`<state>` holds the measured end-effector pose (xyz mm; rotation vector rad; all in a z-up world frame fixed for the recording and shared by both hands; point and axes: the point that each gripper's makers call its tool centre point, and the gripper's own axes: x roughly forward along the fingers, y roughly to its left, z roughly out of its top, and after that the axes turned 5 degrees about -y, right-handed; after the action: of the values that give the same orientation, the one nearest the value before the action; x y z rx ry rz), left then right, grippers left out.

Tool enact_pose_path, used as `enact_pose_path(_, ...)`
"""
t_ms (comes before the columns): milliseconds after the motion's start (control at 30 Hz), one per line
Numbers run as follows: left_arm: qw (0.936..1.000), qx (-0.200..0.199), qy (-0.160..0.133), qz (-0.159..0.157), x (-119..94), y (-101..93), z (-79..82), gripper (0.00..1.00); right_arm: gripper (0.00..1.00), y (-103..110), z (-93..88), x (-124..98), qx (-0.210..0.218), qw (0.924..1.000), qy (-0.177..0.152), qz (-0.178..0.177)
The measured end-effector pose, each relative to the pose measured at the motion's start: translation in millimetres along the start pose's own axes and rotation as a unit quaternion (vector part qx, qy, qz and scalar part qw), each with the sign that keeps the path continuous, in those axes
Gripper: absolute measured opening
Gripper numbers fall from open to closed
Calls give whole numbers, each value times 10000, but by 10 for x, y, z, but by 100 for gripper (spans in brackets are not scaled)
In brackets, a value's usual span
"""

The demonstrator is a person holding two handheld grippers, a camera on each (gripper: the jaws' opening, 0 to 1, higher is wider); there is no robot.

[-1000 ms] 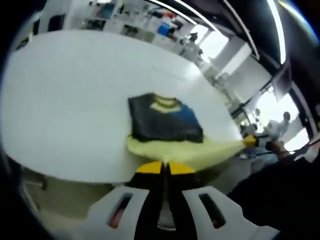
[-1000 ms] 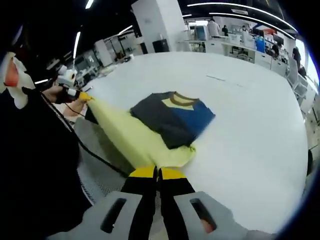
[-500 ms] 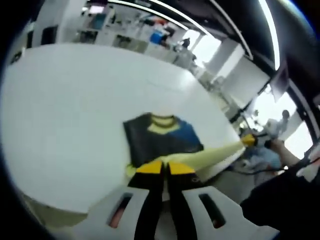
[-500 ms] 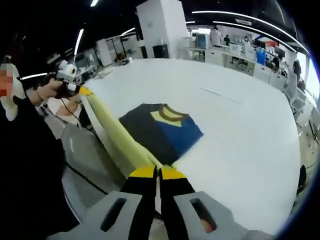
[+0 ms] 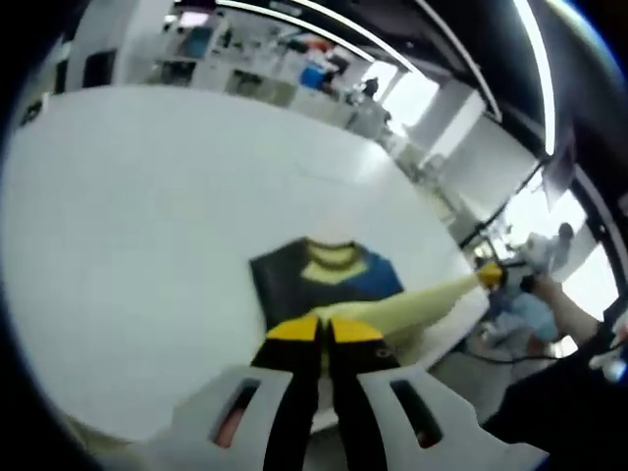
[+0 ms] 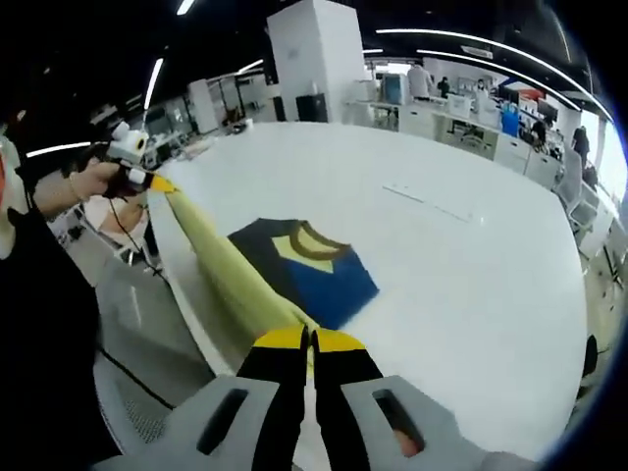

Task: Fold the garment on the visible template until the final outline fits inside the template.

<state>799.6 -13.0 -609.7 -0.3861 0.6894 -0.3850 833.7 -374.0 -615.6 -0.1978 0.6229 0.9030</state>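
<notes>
We hold two hand-held grippers, one in each hand. In the left gripper view, the left hand-held gripper (image 5: 324, 329) has its yellow-tipped jaws pressed together, clenched on one end of the garment's (image 5: 329, 275) pale yellow hem (image 5: 407, 309). In the right gripper view, the right hand-held gripper (image 6: 310, 339) is likewise clamped tight on the other end of the hem (image 6: 221, 270). Between the two grippers the yellow edge runs as one taut band, lifted off the table (image 5: 137, 196).

We count one garment: a dark and blue top with a yellow V at the collar and a yellow lower part. Its dark and blue body lies flat on the white table just ahead of each hand-held gripper's jaw tips, while the hem is raised at the near table edge.

In the left gripper view, the right hand-held gripper (image 5: 491, 276) appears far along the band to the right, held in a hand (image 5: 549, 294), with bright windows behind it. The right gripper view shows instead the left hand-held gripper (image 6: 157, 183) at upper left, held by a hand (image 6: 93, 182), a thin mark (image 6: 432, 204) on the table beyond the garment, and a grey chair (image 6: 137, 392) below the table edge.
</notes>
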Motion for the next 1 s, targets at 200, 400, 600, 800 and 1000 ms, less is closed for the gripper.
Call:
enact_pose_path(200,9999,-80,68,-10,152,110,53,0,2,-118,47,113,-13,10000,4,-5)
enact_pose_path(400,9997,-191,70,-99,287,149,124,0,2,-228,67,221,-12,10000,41,-26)
enact_pose_path(600,9997,-188,158,-95,429,192,132,0,2,-326,55,354,17,9999,97,-29)
enact_pose_path(800,9994,-286,181,-60,556,267,138,0,2,-438,23,485,59,9998,160,-44)
enact_pose_path(1000,9992,-288,263,-44,694,368,132,0,2,-527,-50,618,148,9996,212,-57)
